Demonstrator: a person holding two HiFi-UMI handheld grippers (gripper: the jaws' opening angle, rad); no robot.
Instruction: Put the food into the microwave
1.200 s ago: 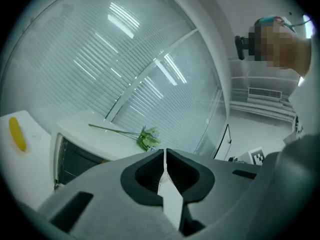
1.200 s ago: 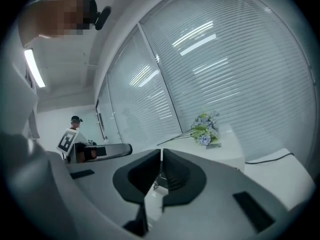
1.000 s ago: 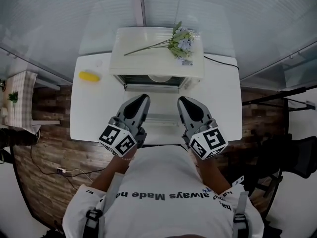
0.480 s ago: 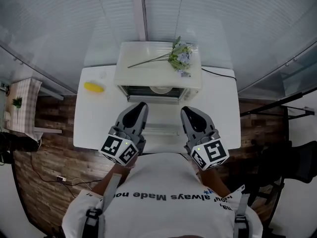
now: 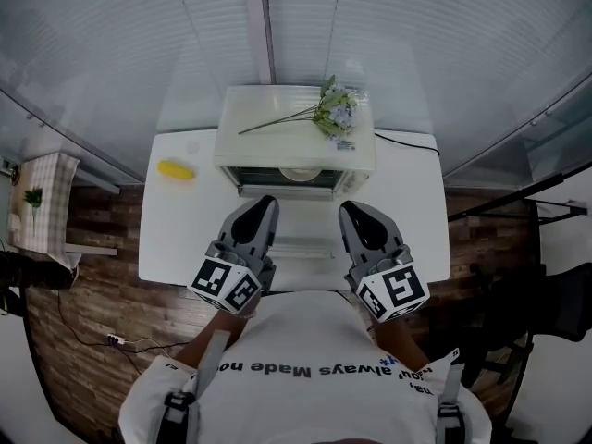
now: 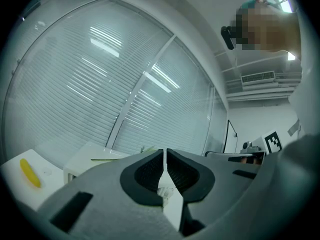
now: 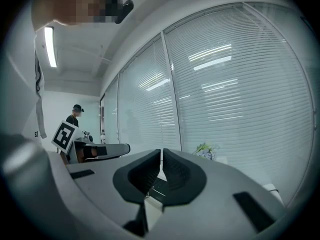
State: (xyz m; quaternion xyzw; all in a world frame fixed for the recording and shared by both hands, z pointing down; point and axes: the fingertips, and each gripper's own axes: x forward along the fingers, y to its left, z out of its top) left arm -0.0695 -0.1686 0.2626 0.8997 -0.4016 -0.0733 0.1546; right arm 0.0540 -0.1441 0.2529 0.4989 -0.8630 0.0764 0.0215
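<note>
Two shut, empty: left tool [image 5: 266, 202], right tool [image 5: 351, 207]. Open left tool wide; grip yellow food [image 5: 176, 169] mid-length, gently, w/o squashing.

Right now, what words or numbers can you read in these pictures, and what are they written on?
"always Made": printed across the person's white shirt, seen upside down from the head view; the words at both ends are partly cut off and cannot be read.
Cubes on the left gripper and right gripper: black-and-white square patterns only, no letters or numbers.
Nothing else readable.
</note>
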